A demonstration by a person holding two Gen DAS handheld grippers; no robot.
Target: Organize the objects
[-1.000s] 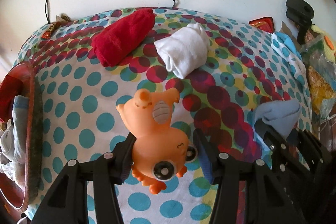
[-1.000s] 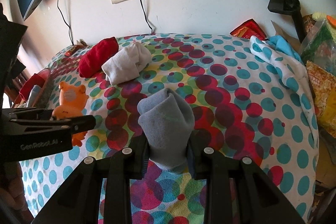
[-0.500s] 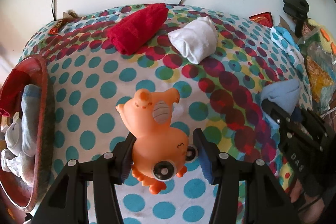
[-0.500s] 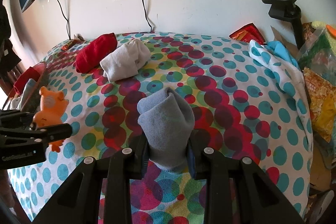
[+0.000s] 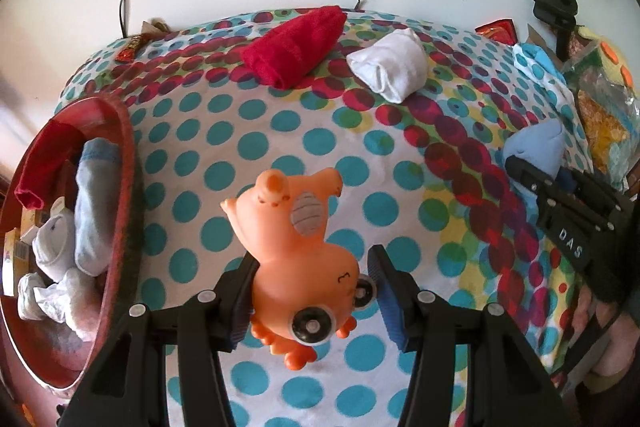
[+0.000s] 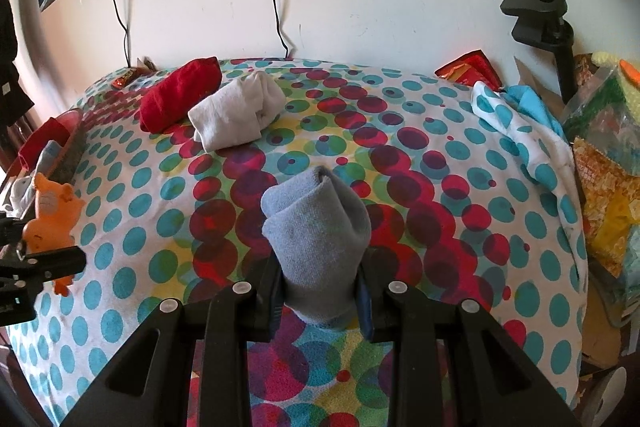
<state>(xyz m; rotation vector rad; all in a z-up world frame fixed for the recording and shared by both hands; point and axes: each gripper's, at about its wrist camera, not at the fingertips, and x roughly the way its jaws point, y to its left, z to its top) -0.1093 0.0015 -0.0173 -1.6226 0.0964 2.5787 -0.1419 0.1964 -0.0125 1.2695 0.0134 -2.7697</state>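
Observation:
My left gripper [image 5: 312, 291] is shut on an orange rubber toy animal [image 5: 300, 247], held above the polka-dot cloth; the toy also shows at the left of the right wrist view [image 6: 50, 215]. My right gripper [image 6: 320, 291] is shut on a rolled grey sock [image 6: 316, 235], which also shows at the right of the left wrist view [image 5: 538, 147]. A red rolled cloth [image 5: 296, 45] and a white rolled sock [image 5: 390, 69] lie near the wall. A red basket [image 5: 126, 163] with socks in it stands at the left edge.
The polka-dot cloth [image 6: 420, 187] covers the table up to a white wall with sockets and hanging cables [image 6: 280, 11]. Plastic bags and snack packs [image 6: 604, 163] pile at the right edge. A black clamp stand [image 6: 540, 15] rises at the back right.
My left gripper has moved left and back with the toy, so the red basket now shows more fully. My right gripper has stayed nearly still with the grey sock.

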